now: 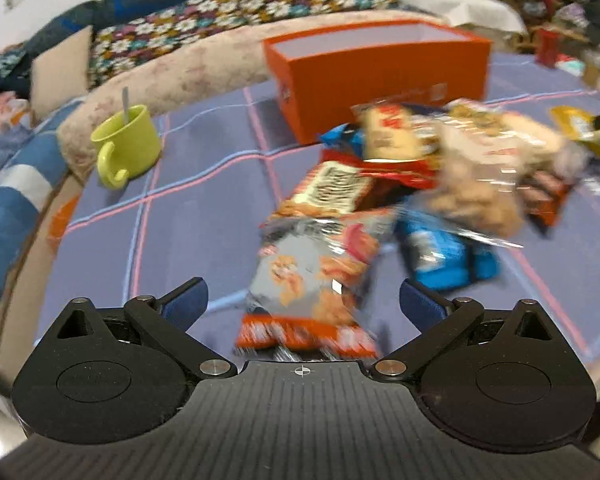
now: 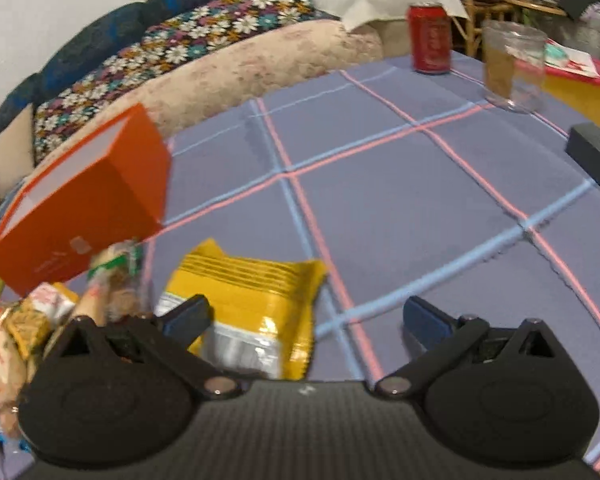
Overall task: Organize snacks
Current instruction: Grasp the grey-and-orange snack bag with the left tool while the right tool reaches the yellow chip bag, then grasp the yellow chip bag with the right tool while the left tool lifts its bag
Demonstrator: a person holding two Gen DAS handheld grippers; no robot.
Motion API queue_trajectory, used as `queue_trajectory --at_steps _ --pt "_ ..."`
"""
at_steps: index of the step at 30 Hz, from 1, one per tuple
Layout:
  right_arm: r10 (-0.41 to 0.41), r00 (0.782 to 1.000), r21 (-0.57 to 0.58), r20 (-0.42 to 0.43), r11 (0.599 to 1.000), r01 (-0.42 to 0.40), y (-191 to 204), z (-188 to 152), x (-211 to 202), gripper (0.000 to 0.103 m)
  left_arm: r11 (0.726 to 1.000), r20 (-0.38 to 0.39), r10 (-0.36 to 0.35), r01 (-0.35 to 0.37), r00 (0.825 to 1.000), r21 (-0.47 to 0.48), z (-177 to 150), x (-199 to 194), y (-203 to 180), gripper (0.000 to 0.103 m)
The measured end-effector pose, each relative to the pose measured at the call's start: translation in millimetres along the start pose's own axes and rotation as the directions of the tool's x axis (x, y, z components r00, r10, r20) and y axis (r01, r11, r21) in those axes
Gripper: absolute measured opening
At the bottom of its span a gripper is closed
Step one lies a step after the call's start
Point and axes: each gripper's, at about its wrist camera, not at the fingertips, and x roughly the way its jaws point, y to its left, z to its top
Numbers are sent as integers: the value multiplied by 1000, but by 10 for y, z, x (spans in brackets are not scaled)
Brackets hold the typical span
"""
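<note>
Left wrist view: left gripper (image 1: 302, 300) with jaws spread wide, nothing clamped; a grey and orange snack packet (image 1: 312, 280) lies on the tabletop (image 1: 188, 216) between the two fingers, touching neither. Beyond it, a heap of snack packets (image 1: 428, 176), overlapping, blurred; among them a clear bag of pale biscuits (image 1: 488, 184) and a blue packet (image 1: 448, 260). Orange box (image 1: 380, 80), open-topped, stands just behind the heap. Green mug (image 1: 128, 144) with a spoon in it, well to the left. Checked blue cloth covers the tabletop.

Right wrist view: right gripper (image 2: 306, 316) with jaws likewise held apart, gripping nothing; a yellow snack packet (image 2: 256, 300) lies on the cloth between the fingers, nearer the left one. Same orange box at left; part of the heap at lower left. Far side of the tabletop: red drinks can (image 2: 430, 38), clear glass jar (image 2: 514, 66), well apart from the snacks.
</note>
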Motion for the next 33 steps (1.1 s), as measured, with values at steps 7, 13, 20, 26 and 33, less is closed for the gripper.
queue_trajectory --at_steps 7,13,20,26,33 --pt "96 994 -27 55 995 -95 -169 -118 0 103 993 -49 45 -50 998 -108 -30 221 90 25" --pt "100 990 -36 101 995 -97 -155 -27 -161 103 961 -85 88 -107 993 -256 113 426 419 26" --pt "251 967 -423 49 882 -207 455 307 -164 103 946 5 112 -105 994 -307 260 425 425 43" --pt "235 967 -284 -101 924 -254 367 286 354 103 947 66 114 -88 991 -309 248 266 435 63" --pt "160 983 -315 -90 932 -181 448 -177 124 103 944 67 95 -68 993 -324 195 211 503 71"
